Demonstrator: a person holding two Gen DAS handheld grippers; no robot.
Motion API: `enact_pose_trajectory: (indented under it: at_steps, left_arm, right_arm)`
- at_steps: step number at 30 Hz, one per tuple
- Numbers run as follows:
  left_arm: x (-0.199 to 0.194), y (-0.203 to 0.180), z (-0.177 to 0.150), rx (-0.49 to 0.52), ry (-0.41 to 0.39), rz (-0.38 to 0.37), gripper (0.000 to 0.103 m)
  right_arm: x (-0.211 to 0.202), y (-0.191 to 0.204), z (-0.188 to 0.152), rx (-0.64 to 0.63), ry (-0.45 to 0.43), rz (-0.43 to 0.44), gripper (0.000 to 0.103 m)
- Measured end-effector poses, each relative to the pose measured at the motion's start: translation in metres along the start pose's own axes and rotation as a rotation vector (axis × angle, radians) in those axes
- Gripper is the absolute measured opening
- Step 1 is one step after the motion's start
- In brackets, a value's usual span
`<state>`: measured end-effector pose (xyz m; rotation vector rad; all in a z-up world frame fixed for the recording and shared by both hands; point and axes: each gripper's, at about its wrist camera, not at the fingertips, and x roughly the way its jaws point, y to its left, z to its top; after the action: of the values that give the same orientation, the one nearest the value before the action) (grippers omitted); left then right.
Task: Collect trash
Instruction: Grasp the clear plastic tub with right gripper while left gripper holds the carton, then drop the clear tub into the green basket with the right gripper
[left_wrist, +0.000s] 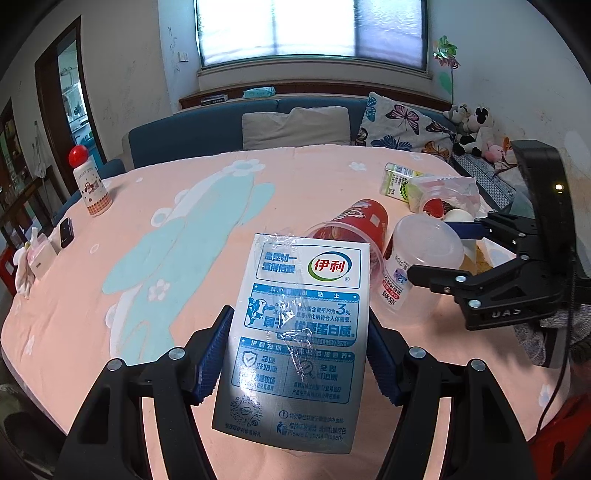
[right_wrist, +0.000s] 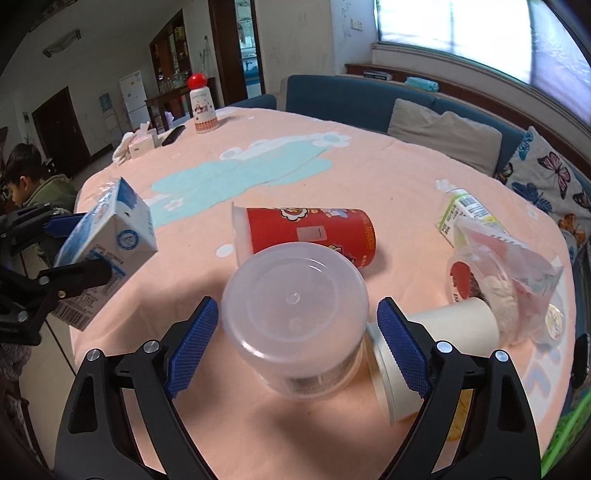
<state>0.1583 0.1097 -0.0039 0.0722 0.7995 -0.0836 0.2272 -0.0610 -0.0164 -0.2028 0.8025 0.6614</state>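
Milk carton (left_wrist: 295, 343) base cropped, left tool (left_wrist: 297, 354) clamping

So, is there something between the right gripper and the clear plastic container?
Nothing visible. The right gripper is open with its fingers on either side of the clear plastic container, and the gap is free. The cream cup lies just beside the right finger, not between.

The surface (right_wrist: 369, 177), under a peach flowered cloth, carries a toppled red cup (right_wrist: 314, 232), a clear lidded tub (right_wrist: 295, 314), a green carton (right_wrist: 458, 210) and a red-capped bottle (right_wrist: 201, 107).
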Motion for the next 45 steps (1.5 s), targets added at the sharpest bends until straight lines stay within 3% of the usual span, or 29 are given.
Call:
enact_pose_trajectory:
  at_steps: [4, 6, 10, 22, 41, 45]
  left_arm:
    - [0.002, 0.000, 0.001, -0.002, 0.004, -0.001, 0.065]
    - [0.002, -0.001, 0.001, -0.002, 0.005, -0.002, 0.065]
    - [0.002, -0.001, 0.002, -0.003, 0.004, -0.002, 0.065]
    - [-0.012, -0.019, 0.006, 0.021, -0.029, -0.026, 0.065]
    - [-0.013, -0.134, 0.034, 0.164, -0.058, -0.182, 0.065]
    - [-0.012, -0.159, 0.039, 0.202, -0.053, -0.211, 0.065]
  right_arm:
    - [0.007, 0.000, -0.001, 0.008, 0.019, 0.011, 0.086]
    - [0.009, 0.001, -0.002, 0.006, 0.024, 0.009, 0.079]
    - [0.005, 0.003, -0.004, 0.005, 0.017, 0.005, 0.078]
    - [-0.049, -0.004, -0.022, 0.073, -0.057, 0.044, 0.078]
    - [-0.173, -0.067, -0.100, 0.241, -0.168, -0.069, 0.078]
    - [-0.197, -0.082, -0.116, 0.261, -0.190, -0.135, 0.078]
